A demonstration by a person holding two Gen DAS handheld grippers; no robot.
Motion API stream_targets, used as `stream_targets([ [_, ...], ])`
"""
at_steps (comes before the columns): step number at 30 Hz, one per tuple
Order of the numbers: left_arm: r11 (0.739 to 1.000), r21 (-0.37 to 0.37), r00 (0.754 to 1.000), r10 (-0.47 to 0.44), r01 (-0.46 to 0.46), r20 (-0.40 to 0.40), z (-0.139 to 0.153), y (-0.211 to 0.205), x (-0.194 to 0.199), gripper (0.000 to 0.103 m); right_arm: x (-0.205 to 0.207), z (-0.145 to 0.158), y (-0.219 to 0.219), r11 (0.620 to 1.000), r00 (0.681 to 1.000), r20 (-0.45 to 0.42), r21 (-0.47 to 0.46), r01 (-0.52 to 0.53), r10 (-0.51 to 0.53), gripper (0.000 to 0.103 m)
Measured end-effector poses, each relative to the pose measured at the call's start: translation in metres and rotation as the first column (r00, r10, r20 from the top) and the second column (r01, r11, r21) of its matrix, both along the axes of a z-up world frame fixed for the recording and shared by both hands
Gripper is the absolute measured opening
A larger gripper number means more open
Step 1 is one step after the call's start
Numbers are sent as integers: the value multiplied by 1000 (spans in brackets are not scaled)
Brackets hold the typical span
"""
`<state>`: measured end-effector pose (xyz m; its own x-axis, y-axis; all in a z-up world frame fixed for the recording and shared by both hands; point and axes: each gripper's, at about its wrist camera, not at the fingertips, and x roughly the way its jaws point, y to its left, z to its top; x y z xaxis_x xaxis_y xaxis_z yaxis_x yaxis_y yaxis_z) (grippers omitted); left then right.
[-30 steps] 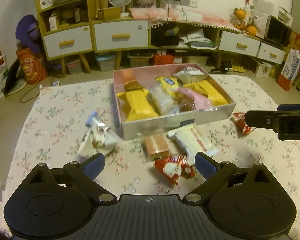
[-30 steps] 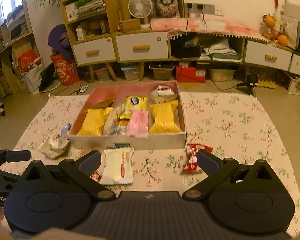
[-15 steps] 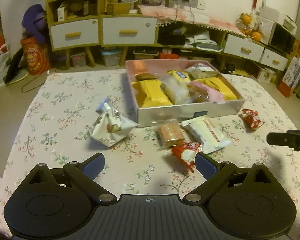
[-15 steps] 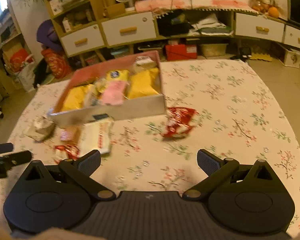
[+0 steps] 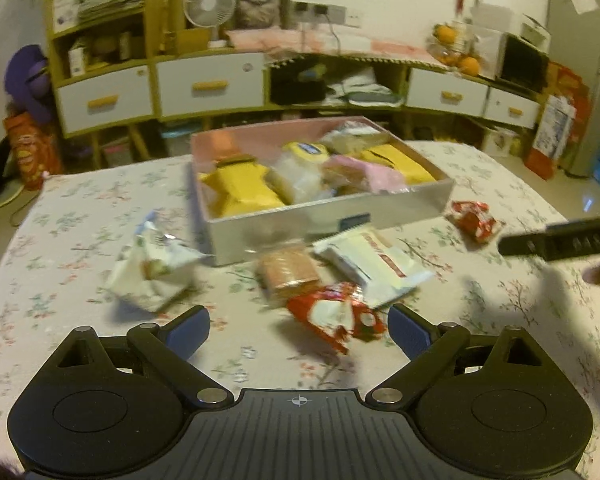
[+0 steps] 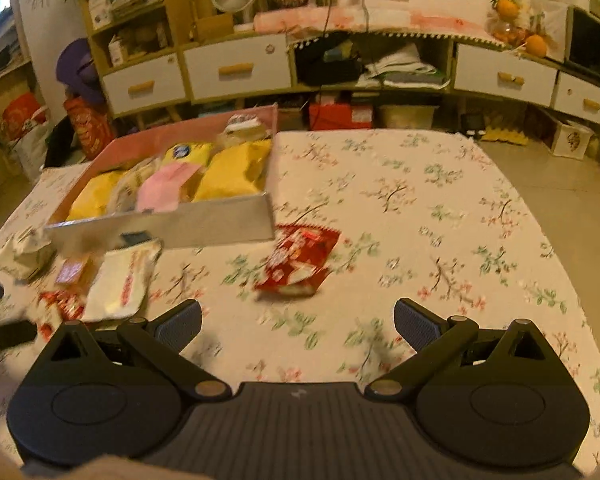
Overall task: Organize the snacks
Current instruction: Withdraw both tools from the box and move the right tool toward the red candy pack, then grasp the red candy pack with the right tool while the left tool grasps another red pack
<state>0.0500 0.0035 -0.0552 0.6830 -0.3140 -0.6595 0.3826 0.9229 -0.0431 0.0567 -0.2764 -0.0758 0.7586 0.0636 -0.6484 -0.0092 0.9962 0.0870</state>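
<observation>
1. Since the earlier frames, the right gripper (image 6: pixel 298 326) had swung toward the red snack packet (image 6: pixel 299 260) beside the box (image 6: pixel 204 222).
2. Packet lettering was blurred, unreadable.
3. Both grippers, left gripper (image 5: pixel 299 330) included, were spread wide, empty.

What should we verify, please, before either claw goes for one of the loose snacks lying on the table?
1. Left claw open and empty: ok.
2. Right claw open and empty: ok.
3. Red packet ahead of right claw, lying alone: ok.
4. Red-white packet free of neighbours: not ok, white bar is close against it.
5. Room left in the box: cannot tell, it looks crowded.
</observation>
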Motion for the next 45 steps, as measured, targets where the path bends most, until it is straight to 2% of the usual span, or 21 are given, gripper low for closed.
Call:
stream_targets([
  [5, 1000, -3, 1000, -8, 8, -30, -10, -10, 8, 87, 11, -7, -3, 1000, 1000, -7, 10, 23, -22, 103],
  [7, 1000, -22, 999, 0, -1, -52, -13, -11, 12, 84, 14, -9, -4, 999, 999, -8, 20, 33, -33, 103],
  [9, 999, -45, 997, 7, -10, -73, -15, -12, 17, 75, 18, -10, -6, 998, 999, -13, 38, 50, -49, 103],
  [13, 994, -102, 993, 16, -28, -121, -18, -14, 23, 70, 25, -12, -7, 993, 995, -30, 68, 97, -96, 102],
  [16, 993, -117, 990, 19, -35, -137, -20, -16, 24, 63, 31, -13, -6, 987, 991, -43, 89, 130, -127, 102],
  [22, 987, -151, 986, 35, -60, -165, -21, -14, 25, 56, 37, -15, -5, 976, 982, -61, 110, 187, -181, 94],
  [31, 968, -228, 977, 55, -103, -208, -22, -11, 30, 57, 40, -14, -1, 982, 983, -53, 63, 179, -176, 73],
  [37, 962, -245, 974, 71, -124, -214, -21, -12, 30, 54, 40, -12, 6, 991, 990, -46, 24, 132, -131, 45],
  [39, 959, -250, 973, 77, -132, -219, -21, -12, 29, 48, 41, -11, 8, 993, 992, -50, 25, 118, -116, 35],
  [40, 957, -257, 971, 81, -138, -223, -21, -12, 30, 47, 41, -10, 10, 993, 992, -53, 26, 113, -112, 35],
  [41, 954, -260, 970, 86, -145, -226, -21, -11, 30, 36, 42, -10, 11, 994, 992, -57, 26, 110, -108, 34],
  [45, 945, -275, 962, 110, -180, -250, -22, -8, 32, 34, 42, -9, 15, 995, 993, -67, 29, 97, -95, 33],
])
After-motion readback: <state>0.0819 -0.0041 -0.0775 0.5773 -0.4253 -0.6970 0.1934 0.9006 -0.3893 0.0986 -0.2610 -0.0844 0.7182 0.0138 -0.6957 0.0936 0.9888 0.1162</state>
